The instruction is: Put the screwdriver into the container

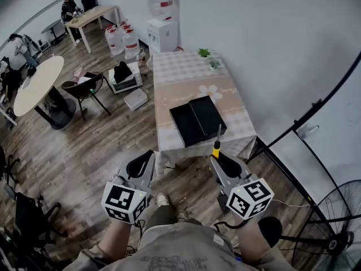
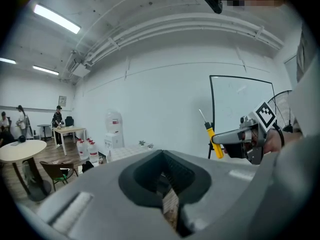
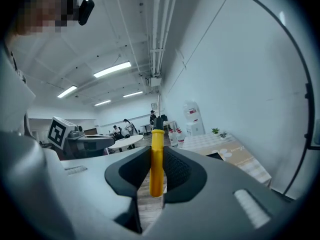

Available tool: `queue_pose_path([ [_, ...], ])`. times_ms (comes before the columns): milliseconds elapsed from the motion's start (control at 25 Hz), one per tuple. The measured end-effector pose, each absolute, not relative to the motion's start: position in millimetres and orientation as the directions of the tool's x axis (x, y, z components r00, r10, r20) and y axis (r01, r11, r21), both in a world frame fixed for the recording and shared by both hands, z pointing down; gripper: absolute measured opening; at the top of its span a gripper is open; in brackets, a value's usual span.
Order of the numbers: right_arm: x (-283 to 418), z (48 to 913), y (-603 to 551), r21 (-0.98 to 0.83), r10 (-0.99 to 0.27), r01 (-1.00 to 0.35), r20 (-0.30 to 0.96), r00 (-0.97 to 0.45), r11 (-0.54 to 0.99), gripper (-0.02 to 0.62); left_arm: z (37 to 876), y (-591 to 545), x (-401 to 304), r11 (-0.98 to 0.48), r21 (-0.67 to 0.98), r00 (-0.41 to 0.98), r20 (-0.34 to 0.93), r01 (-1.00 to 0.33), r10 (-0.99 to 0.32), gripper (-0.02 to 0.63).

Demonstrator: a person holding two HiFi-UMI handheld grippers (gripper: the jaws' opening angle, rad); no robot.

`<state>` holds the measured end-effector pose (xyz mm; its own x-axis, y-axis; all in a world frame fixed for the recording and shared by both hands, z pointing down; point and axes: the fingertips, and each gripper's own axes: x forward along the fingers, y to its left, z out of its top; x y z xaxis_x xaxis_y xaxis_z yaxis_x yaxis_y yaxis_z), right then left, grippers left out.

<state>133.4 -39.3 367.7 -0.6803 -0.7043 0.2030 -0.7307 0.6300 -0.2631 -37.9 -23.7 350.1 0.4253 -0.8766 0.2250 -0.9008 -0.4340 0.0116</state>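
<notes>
My right gripper (image 1: 218,156) is shut on a screwdriver (image 1: 216,143) with a yellow handle and a thin metal shaft pointing toward the table. In the right gripper view the yellow handle (image 3: 157,160) stands upright between the jaws. The black container (image 1: 197,119), two flat open halves side by side, lies on the near part of the checked tablecloth (image 1: 186,72). My left gripper (image 1: 141,165) hangs off the table's near left corner, shut with nothing in it. From the left gripper view the screwdriver (image 2: 214,141) and right gripper (image 2: 235,136) appear at the right.
Two small potted plants (image 1: 208,57) stand at the table's far end. A water dispenser (image 1: 163,24) and water jugs (image 1: 122,38) stand behind it. A round table (image 1: 37,83), a chair (image 1: 84,88) and people are at the left. A fan (image 1: 338,224) stands at the right.
</notes>
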Motion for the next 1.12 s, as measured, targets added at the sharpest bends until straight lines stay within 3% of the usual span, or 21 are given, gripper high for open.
queue_pose_path([
  [520,98,458,-167,-0.314,-0.654,-0.757,0.380,-0.654,0.573,0.103,412,-139,-65,-0.439,0.064,0.436,0.318,-0.896,-0.842,0.000],
  [1120,55,625,-286,-0.358,-0.431,-0.828,0.724,-0.538,0.432,0.104,527,-300,-88,-0.531,0.237,0.567,0.525,-0.814,-0.635,0.000],
])
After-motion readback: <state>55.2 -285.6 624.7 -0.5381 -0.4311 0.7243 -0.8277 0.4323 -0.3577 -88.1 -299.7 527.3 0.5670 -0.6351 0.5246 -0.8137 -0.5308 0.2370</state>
